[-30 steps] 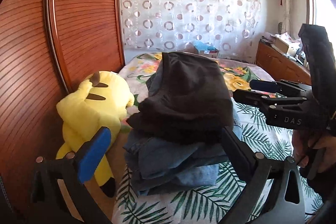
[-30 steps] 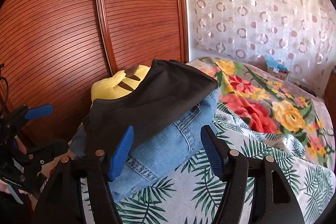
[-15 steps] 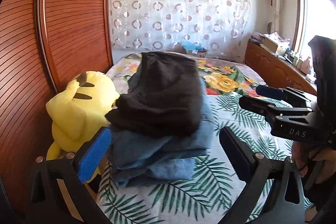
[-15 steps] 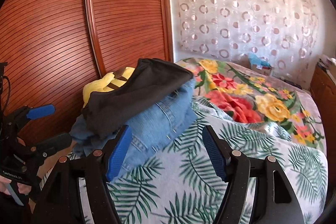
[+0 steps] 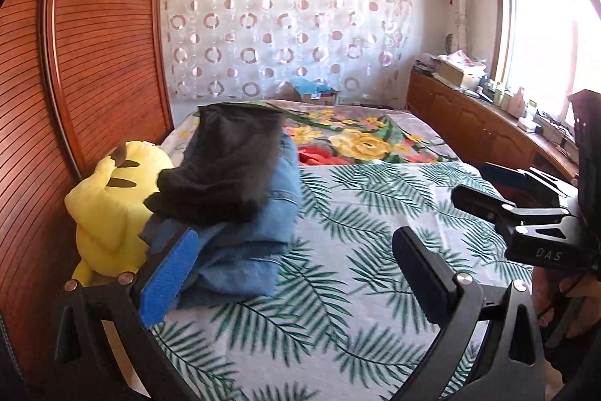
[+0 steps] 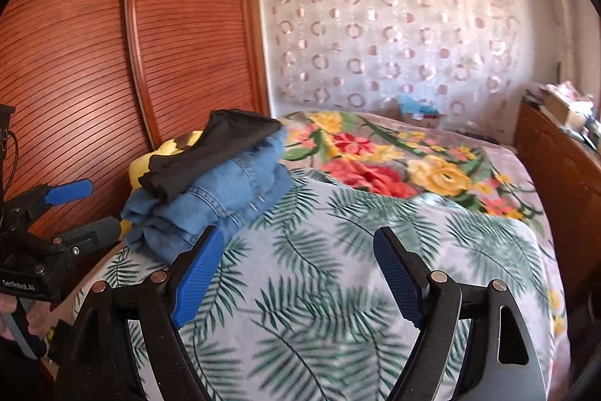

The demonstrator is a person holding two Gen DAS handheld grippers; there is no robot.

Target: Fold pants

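Observation:
Folded black pants point(image 5: 225, 171) lie on top of folded blue jeans point(image 5: 259, 235) in a stack at the bed's left edge; the stack also shows in the right wrist view, black pants point(image 6: 218, 145) over jeans point(image 6: 225, 198). My left gripper point(image 5: 296, 273) is open and empty, just in front of the stack. My right gripper point(image 6: 296, 269) is open and empty, to the stack's right, above the leaf-print sheet point(image 6: 338, 288). Each gripper shows in the other's view: the right gripper point(image 5: 503, 190), the left gripper point(image 6: 75, 209).
A yellow plush toy point(image 5: 109, 209) sits between the stack and the wooden wardrobe doors point(image 5: 82, 70). A floral blanket point(image 6: 394, 160) covers the far half of the bed. A wooden sideboard point(image 5: 480, 126) with clutter runs along the right wall under the window.
Both grippers have pulled back from the stack and swung right, so the stack looks smaller and further left. The clothes have not moved.

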